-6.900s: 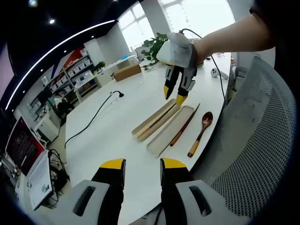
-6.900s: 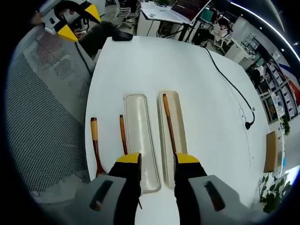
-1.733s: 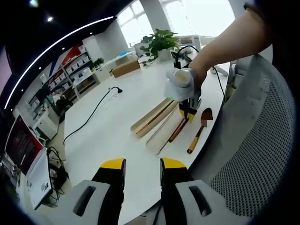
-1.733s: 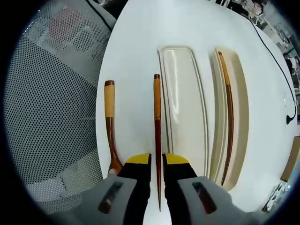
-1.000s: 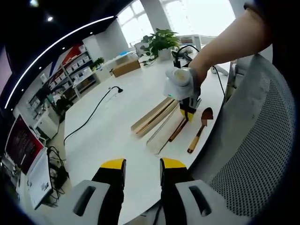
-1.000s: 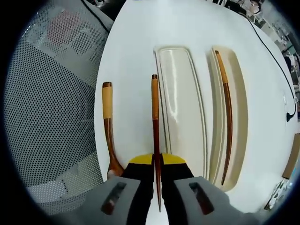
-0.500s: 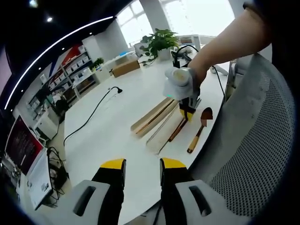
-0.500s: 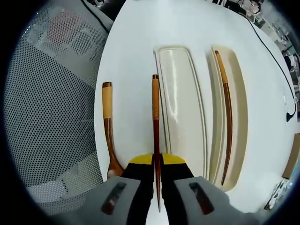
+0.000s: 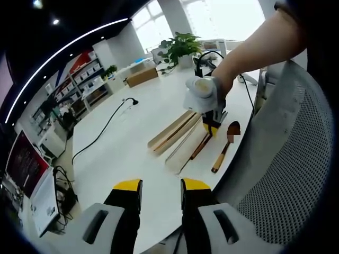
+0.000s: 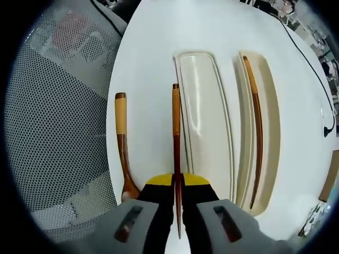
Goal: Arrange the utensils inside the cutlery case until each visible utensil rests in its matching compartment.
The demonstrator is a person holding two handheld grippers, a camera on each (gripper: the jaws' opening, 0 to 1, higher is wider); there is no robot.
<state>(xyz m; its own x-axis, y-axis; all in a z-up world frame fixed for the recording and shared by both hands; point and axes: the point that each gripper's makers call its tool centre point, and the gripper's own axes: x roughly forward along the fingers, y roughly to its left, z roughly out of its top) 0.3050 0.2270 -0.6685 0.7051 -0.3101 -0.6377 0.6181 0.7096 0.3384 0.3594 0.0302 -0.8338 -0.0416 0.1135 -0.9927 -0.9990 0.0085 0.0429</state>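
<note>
My right gripper (image 10: 176,182) clamps the loose chopstick (image 10: 175,135) just beside the open cutlery case (image 10: 204,121); the wooden spoon (image 10: 122,143) lies farther out. My left gripper (image 9: 161,186) hangs parted. A gripped-near-tip chopstick could pivot and slip during lifting.

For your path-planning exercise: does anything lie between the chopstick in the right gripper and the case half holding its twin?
Yes. The empty lid lies between the held chopstick and the case holding the other chopstick.
</note>
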